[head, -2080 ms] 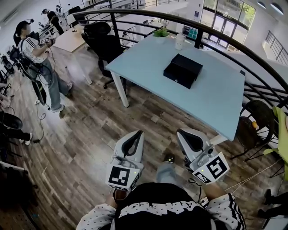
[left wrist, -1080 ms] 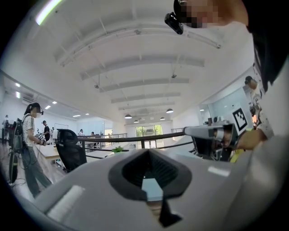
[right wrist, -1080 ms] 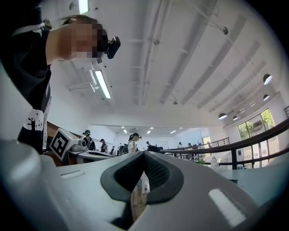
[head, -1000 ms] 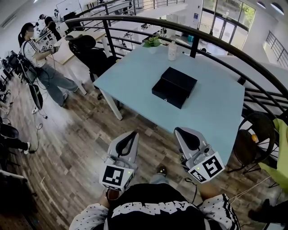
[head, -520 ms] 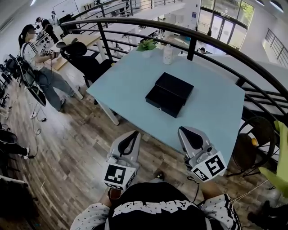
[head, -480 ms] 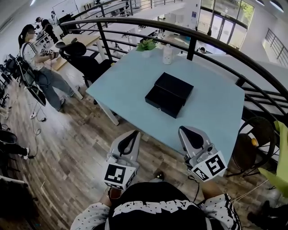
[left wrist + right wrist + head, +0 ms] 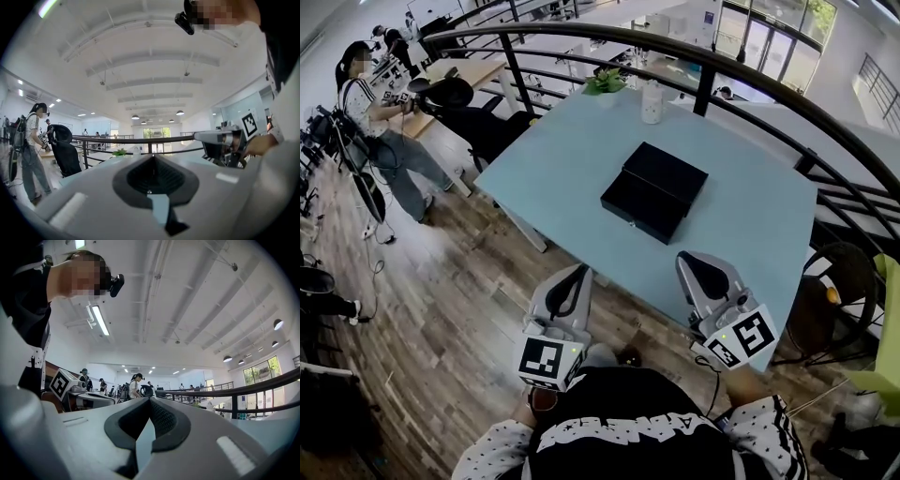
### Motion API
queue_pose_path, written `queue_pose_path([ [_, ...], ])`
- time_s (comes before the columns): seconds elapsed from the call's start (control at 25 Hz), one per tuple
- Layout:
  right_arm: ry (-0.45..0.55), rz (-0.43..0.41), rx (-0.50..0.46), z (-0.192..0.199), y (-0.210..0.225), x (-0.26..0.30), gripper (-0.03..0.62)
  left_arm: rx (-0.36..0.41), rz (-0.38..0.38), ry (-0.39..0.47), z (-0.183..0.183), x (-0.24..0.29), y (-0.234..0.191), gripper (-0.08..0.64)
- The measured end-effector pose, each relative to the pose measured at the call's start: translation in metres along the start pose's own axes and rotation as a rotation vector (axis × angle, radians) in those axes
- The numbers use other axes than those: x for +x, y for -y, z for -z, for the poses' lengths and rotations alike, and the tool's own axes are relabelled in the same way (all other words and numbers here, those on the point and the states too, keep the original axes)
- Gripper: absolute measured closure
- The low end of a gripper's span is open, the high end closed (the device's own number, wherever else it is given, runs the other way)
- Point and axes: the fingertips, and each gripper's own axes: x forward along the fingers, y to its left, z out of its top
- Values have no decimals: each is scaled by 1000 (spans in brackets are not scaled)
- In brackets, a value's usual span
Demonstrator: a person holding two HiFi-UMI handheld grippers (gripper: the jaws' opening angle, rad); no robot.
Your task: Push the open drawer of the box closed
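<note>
A black box (image 7: 664, 174) lies on the light blue table (image 7: 750, 225), with its drawer (image 7: 633, 203) pulled out toward the table's near edge. Both grippers are held low in front of me, short of the table and apart from the box. My left gripper (image 7: 578, 274) hangs over the wooden floor, jaws shut and empty. My right gripper (image 7: 692, 261) is just at the table's near edge, also shut with nothing in it. In the left gripper view the left gripper (image 7: 152, 157) has its tips together; the right gripper view shows the right gripper (image 7: 149, 400) the same way.
A small plant (image 7: 606, 82) and a white bottle (image 7: 652, 101) stand at the table's far edge. A black railing (image 7: 741, 70) curves behind the table. A person (image 7: 370, 103) stands far left beside an office chair (image 7: 455, 98). Another chair (image 7: 825, 281) sits at right.
The table and box have come nearer and lower in the head view as I step forward. Both grippers keep their pose and stay shut.
</note>
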Motion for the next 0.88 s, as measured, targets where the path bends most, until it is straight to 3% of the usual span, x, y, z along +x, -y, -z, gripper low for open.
queue_pose_path([
  [0.24,-16,29,10,13,27,16,589,9,29,-7,11,37,-10,560],
  [0.52,-46,120,8,18,73,41,589,11,104,-37,18,96,-23,560],
  [0.88,-120,219,35,53,133,84,589,-24,225,-136,60,168,-38,560],
])
